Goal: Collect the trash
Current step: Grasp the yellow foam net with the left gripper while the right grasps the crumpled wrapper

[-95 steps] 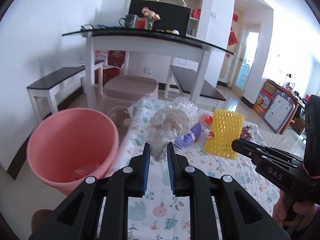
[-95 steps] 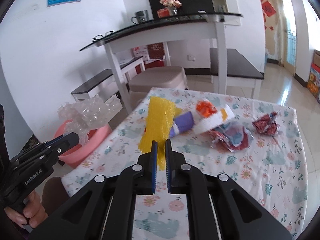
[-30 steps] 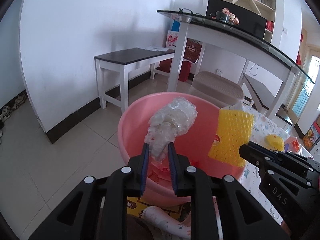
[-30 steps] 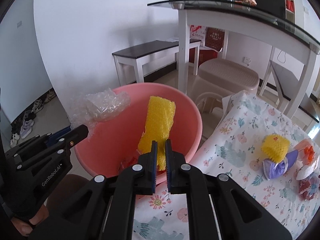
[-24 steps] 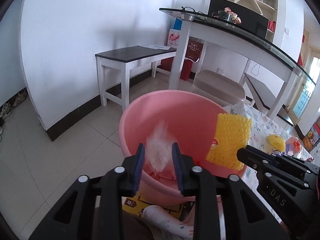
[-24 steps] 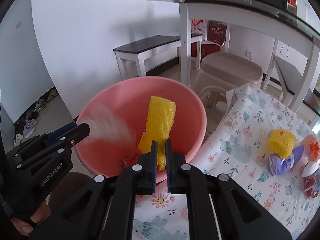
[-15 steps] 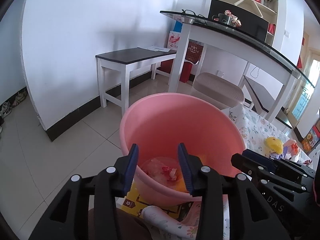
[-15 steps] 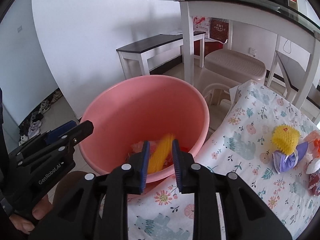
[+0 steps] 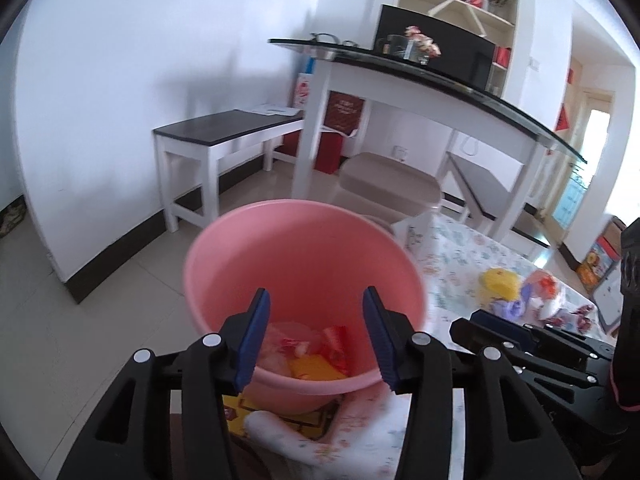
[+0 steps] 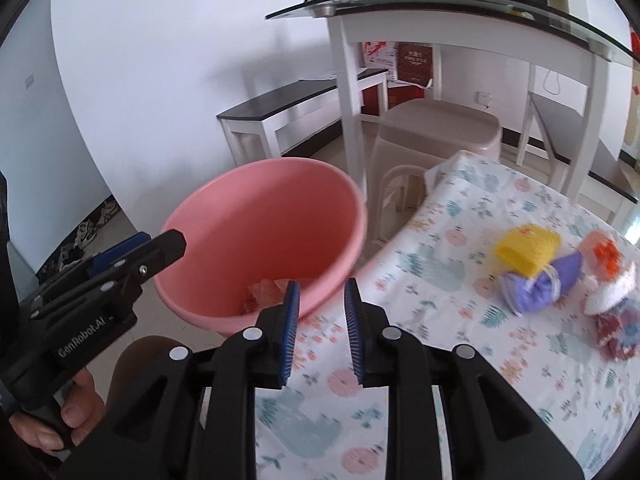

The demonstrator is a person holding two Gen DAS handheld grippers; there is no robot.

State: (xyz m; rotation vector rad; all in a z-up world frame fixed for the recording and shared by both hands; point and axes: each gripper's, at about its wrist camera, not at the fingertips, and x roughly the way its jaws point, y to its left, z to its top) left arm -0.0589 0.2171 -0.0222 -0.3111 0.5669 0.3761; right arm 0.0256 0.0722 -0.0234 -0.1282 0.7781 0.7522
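A pink bucket (image 9: 304, 256) stands on the floor beside the floral-cloth table (image 10: 460, 320); it also shows in the right wrist view (image 10: 260, 232). Inside it lie the yellow foam net (image 9: 316, 368), clear bubble wrap (image 9: 280, 340) and red wrappers. My left gripper (image 9: 316, 340) is open and empty above the bucket. My right gripper (image 10: 320, 328) is open and empty over the table edge next to the bucket. On the table lie a yellow foam piece (image 10: 528, 250), a purple bundle (image 10: 540, 284), a white-and-orange wrapper (image 10: 608, 272) and a red wrapper (image 10: 616, 328).
A beige plastic stool (image 10: 436, 132) stands behind the bucket. A white glass-topped table (image 10: 440, 4) and two dark-topped benches (image 10: 292, 100) stand further back. A yellow box (image 9: 240, 412) lies on the floor under the bucket.
Both grippers opened over the bucket. The bubble wrap fell from the left one, the yellow foam net from the right one. Both now lie in the bucket. The right gripper has swung toward the table.
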